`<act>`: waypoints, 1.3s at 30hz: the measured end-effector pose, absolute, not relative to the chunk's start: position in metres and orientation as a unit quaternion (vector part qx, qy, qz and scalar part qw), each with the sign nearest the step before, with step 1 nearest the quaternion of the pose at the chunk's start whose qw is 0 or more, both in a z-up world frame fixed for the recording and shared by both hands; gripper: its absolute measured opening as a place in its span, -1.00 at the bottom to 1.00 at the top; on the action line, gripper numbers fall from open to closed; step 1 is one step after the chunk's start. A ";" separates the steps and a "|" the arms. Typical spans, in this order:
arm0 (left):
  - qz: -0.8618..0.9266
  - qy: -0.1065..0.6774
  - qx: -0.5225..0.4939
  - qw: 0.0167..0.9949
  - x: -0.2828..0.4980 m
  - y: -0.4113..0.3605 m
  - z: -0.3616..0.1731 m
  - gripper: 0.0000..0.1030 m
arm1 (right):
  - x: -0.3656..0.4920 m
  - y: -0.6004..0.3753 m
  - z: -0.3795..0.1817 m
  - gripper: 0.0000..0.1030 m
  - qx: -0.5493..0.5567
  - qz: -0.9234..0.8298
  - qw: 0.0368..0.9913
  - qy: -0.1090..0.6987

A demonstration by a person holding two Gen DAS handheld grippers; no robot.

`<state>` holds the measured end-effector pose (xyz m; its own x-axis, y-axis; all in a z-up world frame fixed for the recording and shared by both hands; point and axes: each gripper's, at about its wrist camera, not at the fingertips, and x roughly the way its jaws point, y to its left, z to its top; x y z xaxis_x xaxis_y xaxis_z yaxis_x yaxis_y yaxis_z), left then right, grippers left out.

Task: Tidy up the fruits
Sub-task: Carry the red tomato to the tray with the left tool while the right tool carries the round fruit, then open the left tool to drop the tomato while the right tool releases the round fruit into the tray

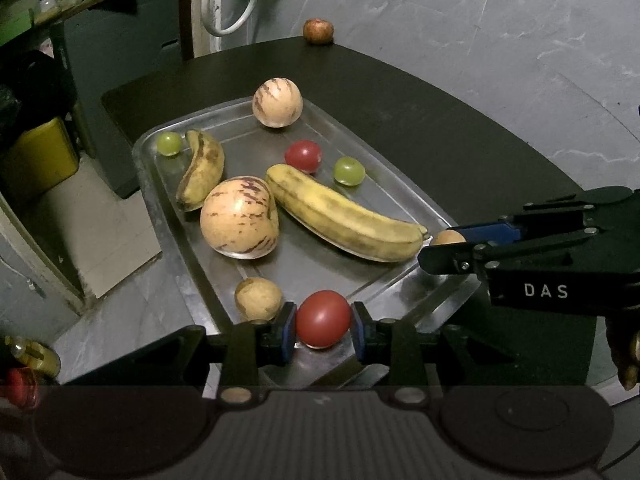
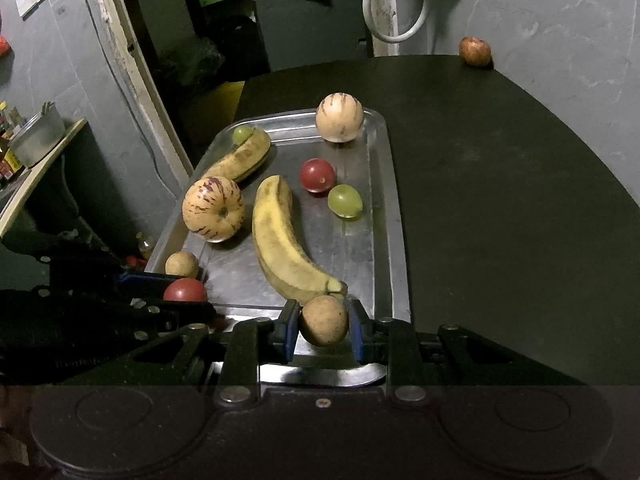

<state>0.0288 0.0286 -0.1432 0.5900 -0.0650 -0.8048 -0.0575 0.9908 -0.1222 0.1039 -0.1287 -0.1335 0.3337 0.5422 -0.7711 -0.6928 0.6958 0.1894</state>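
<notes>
- Left tongs [image 1: 323, 320] closed on a red tomato [image 1: 322, 318], blue pads touching both its sides; it sits over the near edge of the steel tray [image 1: 400, 184]
- Right tongs [image 2: 324, 322] closed on a brown fruit [image 2: 324, 320], pads against both its sides; it hangs at the tray's near edge, just in front of the big banana's [image 2: 280, 240] stem
- Beside the left tongs, on their left, a second brown fruit [image 1: 258, 298] lies in the tray; ahead of them a large striped melon [image 1: 239, 218] touches the big banana
- Farther ahead lie a second tomato [image 1: 303, 156] and a green grape [image 1: 349, 171], close together; left of these a small banana [image 1: 202, 168] with another grape [image 1: 169, 143] at its far end; a smaller melon [image 1: 277, 102] sits at the tray's far end
- The tray rests on a dark counter [image 2: 500, 200]; well beyond both tongs, at the counter's far edge, stands a reddish-brown fruit [image 2: 474, 51], well apart from the tray
</notes>
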 end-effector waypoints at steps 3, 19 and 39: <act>0.000 0.451 -0.066 0.890 0.029 0.028 -0.142 -0.39 | 0.106 -0.129 -0.133 -0.40 -0.081 0.381 0.811 0.437; 0.025 0.413 -0.066 0.908 0.031 0.032 -0.111 0.47 | 0.108 -0.156 -0.086 0.16 -0.022 0.364 0.843 0.396; 0.057 0.379 -0.085 0.920 0.016 0.051 -0.066 0.87 | 0.086 -0.166 -0.037 0.74 0.007 0.346 0.860 0.375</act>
<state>0.0160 0.0512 -0.0659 0.7056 0.0406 -0.7074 -0.1698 0.9789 -0.1132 0.0861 -0.1659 -0.0372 0.4783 0.6003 -0.6410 -0.5904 0.7601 0.2714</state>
